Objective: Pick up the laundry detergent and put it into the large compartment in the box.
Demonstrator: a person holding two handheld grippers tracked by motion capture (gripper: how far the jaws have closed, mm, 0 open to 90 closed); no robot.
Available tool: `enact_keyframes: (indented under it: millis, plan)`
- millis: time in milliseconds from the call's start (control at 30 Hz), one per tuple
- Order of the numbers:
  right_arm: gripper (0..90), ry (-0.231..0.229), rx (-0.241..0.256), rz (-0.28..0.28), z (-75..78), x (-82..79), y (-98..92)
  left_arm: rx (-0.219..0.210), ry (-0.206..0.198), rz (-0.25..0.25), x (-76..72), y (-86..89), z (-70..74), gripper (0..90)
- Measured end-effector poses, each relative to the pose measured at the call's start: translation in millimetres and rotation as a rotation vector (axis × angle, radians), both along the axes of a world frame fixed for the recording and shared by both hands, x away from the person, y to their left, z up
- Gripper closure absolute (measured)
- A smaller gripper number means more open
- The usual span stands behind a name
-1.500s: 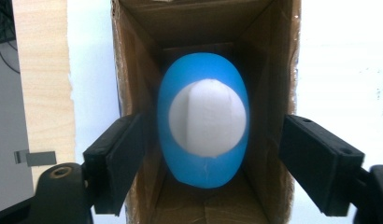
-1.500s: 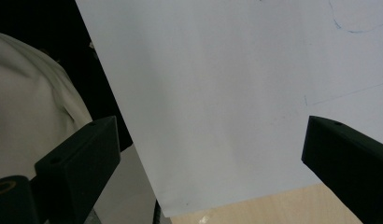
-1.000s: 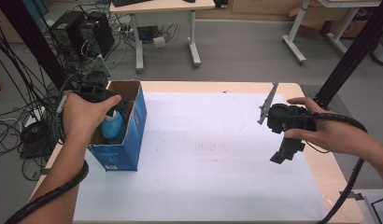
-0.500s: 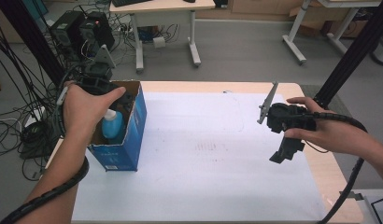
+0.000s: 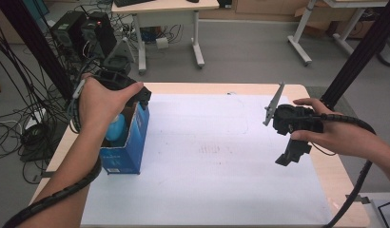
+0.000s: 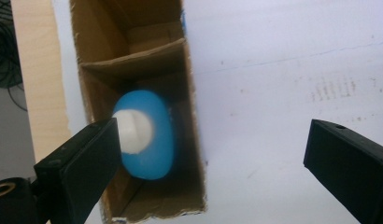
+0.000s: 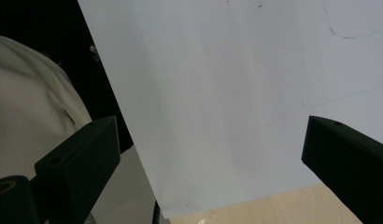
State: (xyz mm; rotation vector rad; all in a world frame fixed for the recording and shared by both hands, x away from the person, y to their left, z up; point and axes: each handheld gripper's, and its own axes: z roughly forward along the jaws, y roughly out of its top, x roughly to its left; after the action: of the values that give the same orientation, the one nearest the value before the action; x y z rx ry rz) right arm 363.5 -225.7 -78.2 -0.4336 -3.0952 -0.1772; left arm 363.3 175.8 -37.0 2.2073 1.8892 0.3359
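Progress, judged from how things lie now: the light-blue plastic bottle with a white cap [image 6: 145, 135] already stands inside the open blue cardboard box with brown inner walls [image 5: 131, 142], in the compartment nearer the person, short of the cardboard divider. Placement looks done; what is left, as far as can be judged, is to lift the tool clear of the box, and any closing of the box if that belongs to the job.

Left side: left gripper [image 6: 210, 154] hangs above the box mouth, looking straight down into it. Jaws spread wide, nothing between them. The bottle's cap lies just beside the inner edge of the left finger [image 6: 82, 158] as seen in the left gripper view, and below it; contact cannot be told, but no grip is possible at this spread. The other finger sits well apart, over the white paper sheet covering the tabletop [image 5: 221, 156].

Orientation of the bottle: upright, cap up toward the gripper camera, long axis vertical and roughly along the line of the fingers. A slight lean toward the box wall is possible; cannot settle it.

Right side: right gripper [image 5: 292, 154] is held above the sheet near the table's right edge, well apart from the box. Jaws wide open, empty; only paper and a strip of pale wooden table edge [image 7: 273, 207] lie between the fingers
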Motion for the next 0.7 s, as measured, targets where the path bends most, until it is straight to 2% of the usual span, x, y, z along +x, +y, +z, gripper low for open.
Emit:
enact_keyframes:
  millis: [233, 700]
  plan:
    - [4.5, 0.003, 0.003, -0.004, -0.7, 0.6, -0.8, 0.003, -0.005, -0.034, 3.7, -16.5, 1.2, 4.5]
    - [4.5, 0.005, -0.005, -0.006, -0.7, 2.8, -1.6, 0.018, -0.013, -0.092, 5.8, -37.1, 3.5, 4.5]
